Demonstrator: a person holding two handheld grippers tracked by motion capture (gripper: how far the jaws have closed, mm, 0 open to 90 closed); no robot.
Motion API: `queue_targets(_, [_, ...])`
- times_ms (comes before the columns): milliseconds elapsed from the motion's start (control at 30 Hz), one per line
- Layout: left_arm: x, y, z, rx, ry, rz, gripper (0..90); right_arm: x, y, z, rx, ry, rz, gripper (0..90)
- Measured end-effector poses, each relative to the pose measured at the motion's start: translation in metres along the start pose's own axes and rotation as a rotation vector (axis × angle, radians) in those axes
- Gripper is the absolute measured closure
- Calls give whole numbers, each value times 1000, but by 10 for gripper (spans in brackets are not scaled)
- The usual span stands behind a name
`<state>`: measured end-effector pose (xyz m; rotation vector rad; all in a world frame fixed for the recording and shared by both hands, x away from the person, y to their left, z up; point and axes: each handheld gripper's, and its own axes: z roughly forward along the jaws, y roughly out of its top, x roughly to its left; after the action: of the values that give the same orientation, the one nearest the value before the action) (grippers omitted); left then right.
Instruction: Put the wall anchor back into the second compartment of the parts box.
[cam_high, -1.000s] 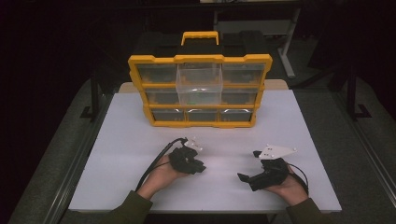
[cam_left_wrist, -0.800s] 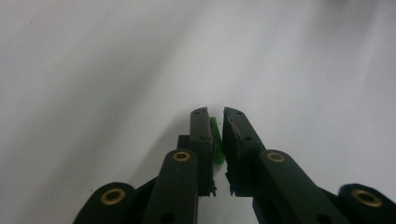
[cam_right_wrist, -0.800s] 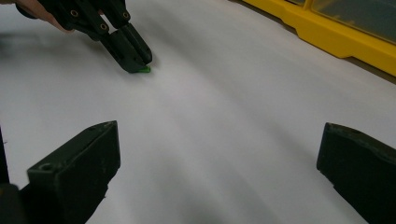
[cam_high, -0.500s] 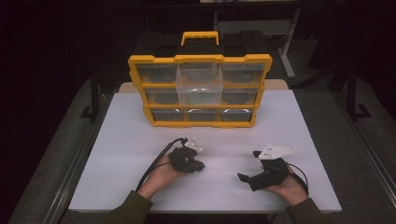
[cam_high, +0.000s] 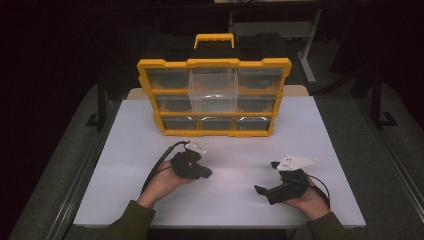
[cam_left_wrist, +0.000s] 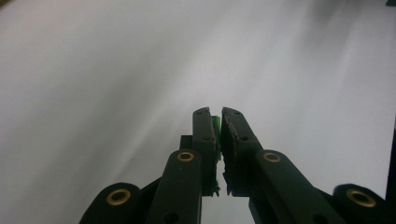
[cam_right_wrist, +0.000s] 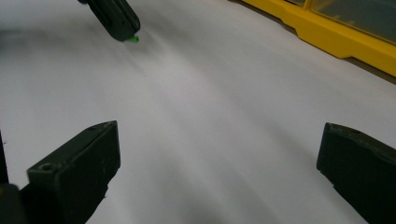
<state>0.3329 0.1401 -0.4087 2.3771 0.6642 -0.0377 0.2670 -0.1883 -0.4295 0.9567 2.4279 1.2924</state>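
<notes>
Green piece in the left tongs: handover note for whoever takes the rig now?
Left tongs: shut on a small green piece, held just above the white table.
Right tongs: open, holding nothing, low over the table at the right.
Yellow organizer stands upright at the back; its clear top-middle drawer sticks out.
Done: piece gripped.
Left: probably carry it to the organizer and drop it in a drawer; which one I cannot tell.

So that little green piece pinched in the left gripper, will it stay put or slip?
The green piece looks tiny and probably light. The left gripper holds it at the very tips, so it could twist or slip out. It keeps its shape between the pads, so it seems stiff.
</notes>
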Motion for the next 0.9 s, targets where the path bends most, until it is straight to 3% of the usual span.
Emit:
queue_targets(267, [15, 5, -34, -49, -1, -43, 846, 0, 0, 1, 2, -2, 14, 0])
queue_targets(300, [19, 6, -39, -38, -1, -20, 846, -1, 0, 1, 1, -1, 14, 0])
queue_targets(900, [35, 46, -122, -110, 1, -45, 847, -1, 0, 1, -3, 0, 13, 0])
